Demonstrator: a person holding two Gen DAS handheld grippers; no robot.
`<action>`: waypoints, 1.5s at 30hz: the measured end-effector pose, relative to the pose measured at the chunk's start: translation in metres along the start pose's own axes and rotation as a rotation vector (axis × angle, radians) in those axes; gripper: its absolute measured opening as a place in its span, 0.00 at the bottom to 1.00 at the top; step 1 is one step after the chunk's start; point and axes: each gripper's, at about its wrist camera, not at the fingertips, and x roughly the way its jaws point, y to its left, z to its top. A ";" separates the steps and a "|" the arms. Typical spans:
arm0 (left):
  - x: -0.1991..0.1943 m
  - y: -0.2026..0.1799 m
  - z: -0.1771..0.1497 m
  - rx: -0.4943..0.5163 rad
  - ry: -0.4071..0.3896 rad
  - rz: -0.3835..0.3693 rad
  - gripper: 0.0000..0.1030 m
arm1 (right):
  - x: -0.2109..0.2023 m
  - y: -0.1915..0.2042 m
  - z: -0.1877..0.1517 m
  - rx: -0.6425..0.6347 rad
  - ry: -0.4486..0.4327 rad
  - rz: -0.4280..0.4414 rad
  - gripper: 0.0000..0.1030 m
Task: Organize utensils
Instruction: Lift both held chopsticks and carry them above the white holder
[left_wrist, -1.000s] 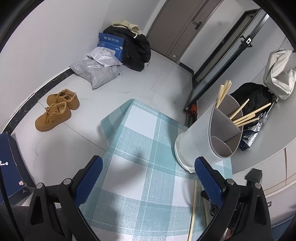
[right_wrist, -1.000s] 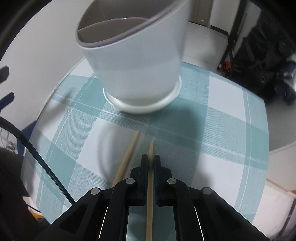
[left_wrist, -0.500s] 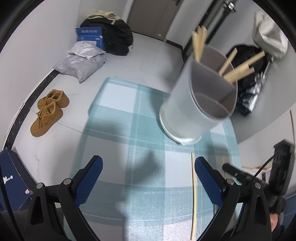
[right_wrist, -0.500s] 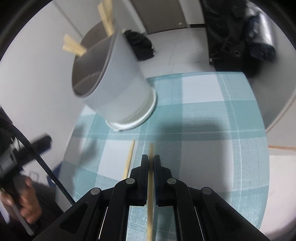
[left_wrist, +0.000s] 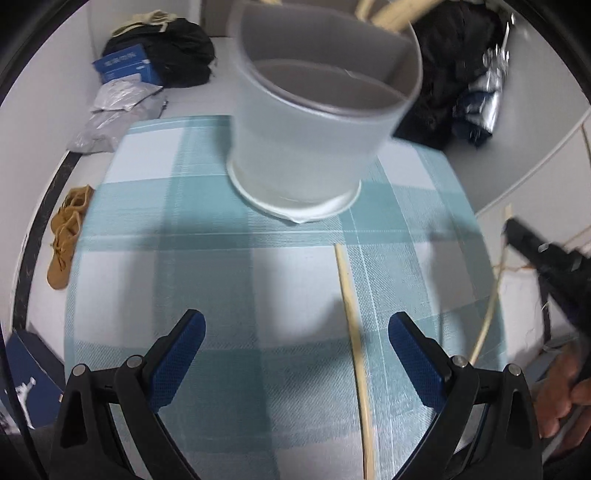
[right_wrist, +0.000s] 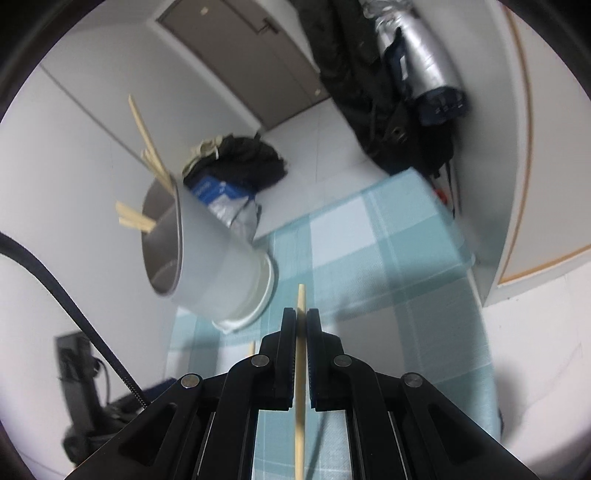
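Carrying chopstick (right_wrist: 300, 365) clamped in right gripper (right_wrist: 301, 321) above tablecloth (right_wrist: 399, 295); tip it steeply over divided utensil holder (right_wrist: 218, 273) near far edge. Left gripper (left_wrist: 295, 332) spread, idle; second chopstick (left_wrist: 354, 343) flat near front edge.

A lived-in home, likely an entry area: a grey door (right_wrist: 236, 55) opens onto a pale tiled floor (left_wrist: 207, 99) where tan shoes (left_wrist: 66, 240), a black bag (left_wrist: 166, 48), a blue box (left_wrist: 125, 68) and grey parcels (left_wrist: 110, 114) lie about. A checked cloth (left_wrist: 207, 280) covers the small tabletop, and a holder of chopsticks (left_wrist: 314, 122) stands on it.
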 end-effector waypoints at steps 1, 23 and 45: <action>0.004 -0.002 0.003 0.002 0.010 0.011 0.95 | -0.003 -0.002 0.002 0.008 -0.011 0.004 0.04; 0.029 -0.034 0.020 -0.007 0.119 0.171 0.31 | -0.041 -0.016 0.015 0.012 -0.138 0.056 0.04; -0.036 -0.027 0.007 -0.068 -0.057 0.063 0.01 | -0.059 0.002 0.006 -0.064 -0.194 0.072 0.04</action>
